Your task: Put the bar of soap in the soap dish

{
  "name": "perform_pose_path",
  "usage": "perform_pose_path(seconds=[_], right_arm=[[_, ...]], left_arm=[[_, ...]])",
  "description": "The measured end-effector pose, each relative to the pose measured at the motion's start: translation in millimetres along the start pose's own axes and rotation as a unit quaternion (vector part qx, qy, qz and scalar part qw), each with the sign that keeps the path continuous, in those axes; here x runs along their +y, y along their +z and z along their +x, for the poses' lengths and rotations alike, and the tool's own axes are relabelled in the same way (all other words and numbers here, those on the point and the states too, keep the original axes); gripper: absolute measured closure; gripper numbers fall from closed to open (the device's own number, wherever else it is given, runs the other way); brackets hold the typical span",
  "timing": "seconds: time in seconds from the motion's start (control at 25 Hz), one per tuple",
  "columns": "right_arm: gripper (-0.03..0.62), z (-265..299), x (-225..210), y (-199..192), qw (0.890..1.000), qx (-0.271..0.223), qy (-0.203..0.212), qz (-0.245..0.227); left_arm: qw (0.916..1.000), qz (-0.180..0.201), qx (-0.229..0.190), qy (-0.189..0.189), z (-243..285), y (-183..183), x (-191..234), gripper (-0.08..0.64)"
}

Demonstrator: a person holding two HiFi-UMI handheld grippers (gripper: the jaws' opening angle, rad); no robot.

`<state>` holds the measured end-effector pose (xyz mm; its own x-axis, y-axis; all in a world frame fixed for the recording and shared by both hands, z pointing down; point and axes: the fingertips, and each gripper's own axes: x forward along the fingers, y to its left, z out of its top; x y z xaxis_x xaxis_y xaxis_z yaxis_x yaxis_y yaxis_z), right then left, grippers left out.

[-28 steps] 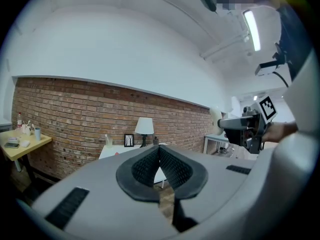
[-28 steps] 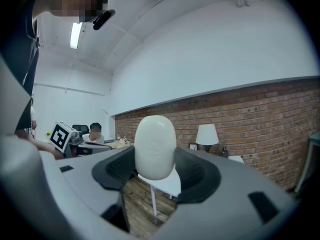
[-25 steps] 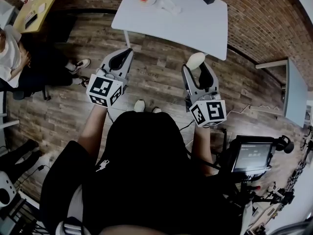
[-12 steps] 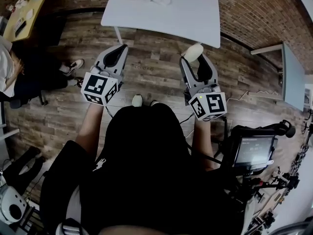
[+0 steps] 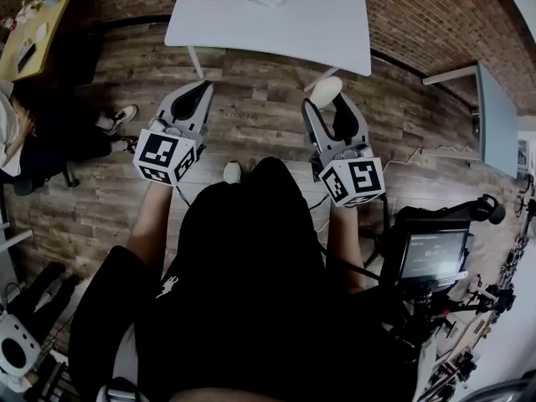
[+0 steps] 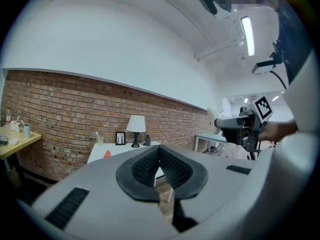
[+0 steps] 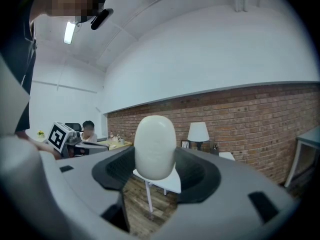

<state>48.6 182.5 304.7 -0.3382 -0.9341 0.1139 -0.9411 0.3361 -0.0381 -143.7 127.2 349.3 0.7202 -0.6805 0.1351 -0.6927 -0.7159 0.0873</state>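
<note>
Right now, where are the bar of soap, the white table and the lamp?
bar of soap (image 7: 155,146): right gripper view, middle of its rounded face.
white table (image 5: 285,23): head view, bare tabletop.
lamp (image 6: 135,124): left gripper view, its shade.

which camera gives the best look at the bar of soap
The right gripper view: the bar of soap fills its centre, upright, clamped between the jaws of the right gripper. The head view shows it small, poking past those jaw tips. The left gripper view catches only a tiny pale oval.
</note>
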Motion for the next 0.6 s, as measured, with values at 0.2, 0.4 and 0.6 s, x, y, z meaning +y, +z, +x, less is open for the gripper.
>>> perform_pose_path(seconds=[0.2,0.4,0.6], right_arm=[[0.339,3.2,3.0,-1.1,1.0,0.002,0.0,-0.001],[0.339,12.2,5.7,-3.4,1.0,0.004,0.001,-0.001],[0.339,22.2,-1.9,-3.1,1.0,0.004,0.0,0.003]], left_arm=[[1.0,-0.003,0.002,0.0,-4.0,-2.8,4.4,0.554],[1.0,-0.005,0.006,0.004,-5.9,-6.6,15.6,0.554],[1.0,-0.001,0.01,0.0,7.3,-3.1,20.1,0.554]])
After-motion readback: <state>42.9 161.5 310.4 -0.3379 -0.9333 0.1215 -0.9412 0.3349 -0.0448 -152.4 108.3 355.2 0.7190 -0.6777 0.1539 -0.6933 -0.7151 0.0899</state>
